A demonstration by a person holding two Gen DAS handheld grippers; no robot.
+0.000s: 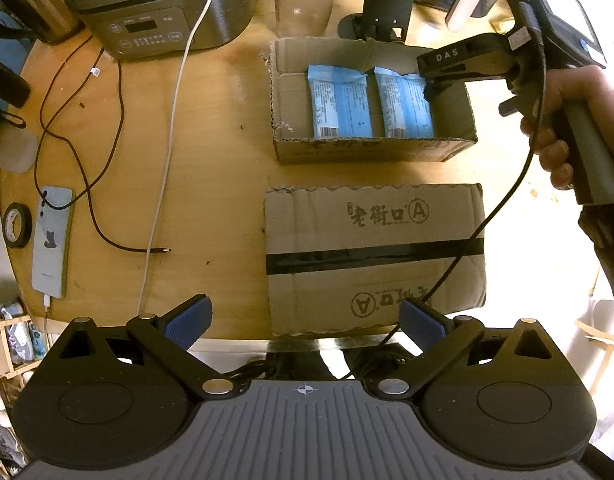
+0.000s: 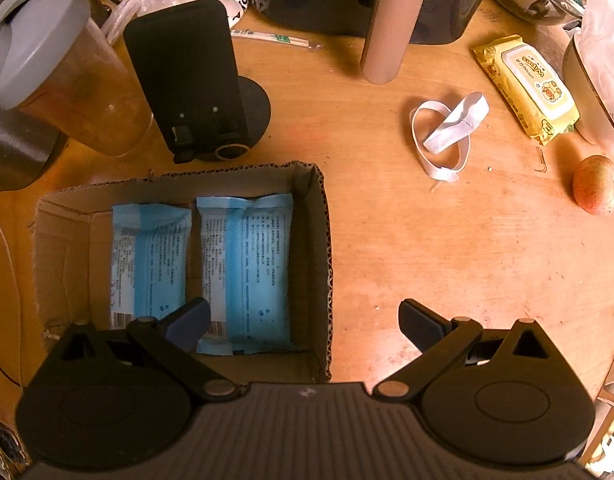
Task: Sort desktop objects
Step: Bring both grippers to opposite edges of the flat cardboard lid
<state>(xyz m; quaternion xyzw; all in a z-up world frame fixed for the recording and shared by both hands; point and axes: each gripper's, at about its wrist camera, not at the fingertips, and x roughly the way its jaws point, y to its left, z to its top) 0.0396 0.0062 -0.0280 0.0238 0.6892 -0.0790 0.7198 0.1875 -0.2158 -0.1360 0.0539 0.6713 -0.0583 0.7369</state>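
Note:
An open cardboard box (image 1: 371, 150) on the round wooden table holds two blue packets (image 1: 339, 104) side by side; the box (image 2: 325, 264) and packets (image 2: 247, 268) also show in the right wrist view. My right gripper (image 2: 305, 322) is open and empty, hovering over the box's right wall, with its left finger above the packets. In the left wrist view the right gripper (image 1: 435, 80) hangs over the box's right end. My left gripper (image 1: 305, 320) is open and empty above the table's near edge, in front of a closed cardboard box (image 1: 373, 256).
A yellow wipes pack (image 2: 527, 84), a white elastic band (image 2: 447, 132) and an apple (image 2: 599, 184) lie right of the open box. A phone stand (image 2: 195, 80), jug (image 2: 71, 80) and rice cooker (image 1: 155, 4) stand behind. A phone (image 1: 53, 240), tape roll (image 1: 17, 230) and cables (image 1: 163, 152) lie left.

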